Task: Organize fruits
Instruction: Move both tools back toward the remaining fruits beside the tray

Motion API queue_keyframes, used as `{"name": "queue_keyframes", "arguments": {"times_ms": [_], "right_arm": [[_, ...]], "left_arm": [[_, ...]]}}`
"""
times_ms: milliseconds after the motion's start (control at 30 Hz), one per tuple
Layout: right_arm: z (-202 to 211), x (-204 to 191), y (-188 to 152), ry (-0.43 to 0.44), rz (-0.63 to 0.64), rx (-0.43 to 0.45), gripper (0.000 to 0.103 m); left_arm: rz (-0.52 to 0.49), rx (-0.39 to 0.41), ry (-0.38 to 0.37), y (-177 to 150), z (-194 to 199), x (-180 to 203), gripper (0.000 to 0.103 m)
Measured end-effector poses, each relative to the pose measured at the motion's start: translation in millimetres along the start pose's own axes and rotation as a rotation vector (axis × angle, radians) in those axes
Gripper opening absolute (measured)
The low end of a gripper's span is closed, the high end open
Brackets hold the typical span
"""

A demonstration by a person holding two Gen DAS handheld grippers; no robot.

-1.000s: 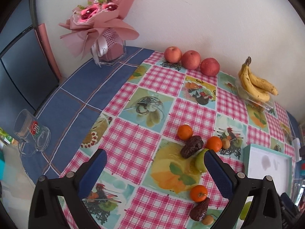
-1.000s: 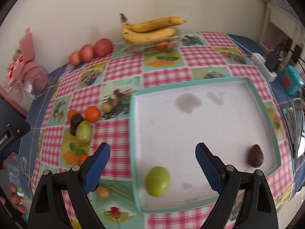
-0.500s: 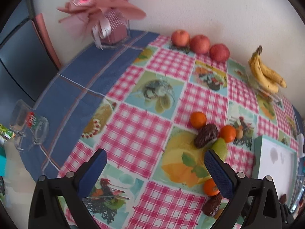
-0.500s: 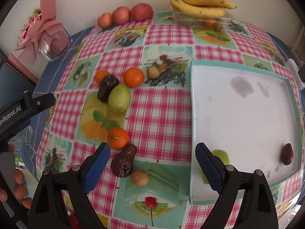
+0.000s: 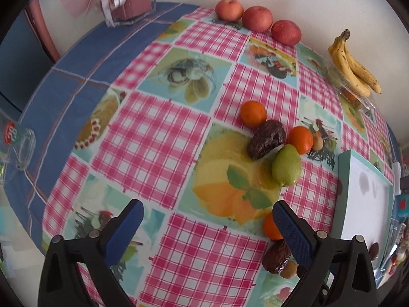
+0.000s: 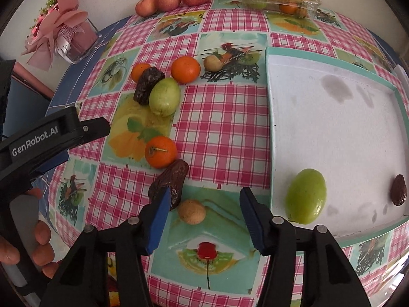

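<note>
The right gripper (image 6: 203,206) hangs low over the checked tablecloth (image 6: 225,128) with its blue-padded jaws partly apart and nothing held between them. A small round tan fruit (image 6: 191,211) lies on the cloth in the gap, nearer the left pad, not touching either as far as can be seen. A wrinkled dark date (image 6: 170,180) lies just beyond the left pad's tip, and an orange (image 6: 160,151) touches its far end. Farther off sit a green fruit (image 6: 164,96), another date (image 6: 147,85) and two more oranges (image 6: 185,69). To the right, the teal-rimmed white tray (image 6: 271,117) holds a second green fruit (image 6: 306,199) near its front left corner and a dark date (image 6: 398,190) at its front right. The left gripper (image 5: 205,218) is spread wide and empty above the cloth; an orange (image 5: 271,226) shows just behind its right pad, well clear of the gap. Apples (image 5: 257,18) and bananas (image 5: 355,66) line the far wall side.
</note>
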State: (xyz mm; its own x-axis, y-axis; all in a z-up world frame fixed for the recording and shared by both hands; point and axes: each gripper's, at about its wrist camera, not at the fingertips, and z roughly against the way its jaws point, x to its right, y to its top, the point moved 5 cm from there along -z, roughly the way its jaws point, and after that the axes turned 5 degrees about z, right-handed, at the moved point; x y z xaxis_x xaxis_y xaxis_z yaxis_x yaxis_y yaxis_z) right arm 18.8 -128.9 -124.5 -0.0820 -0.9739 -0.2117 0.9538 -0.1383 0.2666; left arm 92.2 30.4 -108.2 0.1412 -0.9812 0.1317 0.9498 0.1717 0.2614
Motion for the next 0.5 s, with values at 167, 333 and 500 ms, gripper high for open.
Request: {"name": "queue_keyframes", "arguments": {"times_ms": [167,333,500], "right_arm": [[-8,-4,-6,0.008,0.012,-0.032,0.045],[-16,-7,-13,0.009,0.034,-0.071,0.045],[-20,-10,-17,0.017,0.058,-0.091,0.038]], "left_arm": [[0.017,-0.028,-0.008,-4,-8,0,0.101],[0.022,-0.057,-0.046,-7,-12,7,0.099],[0.030,-0.086,-0.091,-9,-17,14,0.096]]}}
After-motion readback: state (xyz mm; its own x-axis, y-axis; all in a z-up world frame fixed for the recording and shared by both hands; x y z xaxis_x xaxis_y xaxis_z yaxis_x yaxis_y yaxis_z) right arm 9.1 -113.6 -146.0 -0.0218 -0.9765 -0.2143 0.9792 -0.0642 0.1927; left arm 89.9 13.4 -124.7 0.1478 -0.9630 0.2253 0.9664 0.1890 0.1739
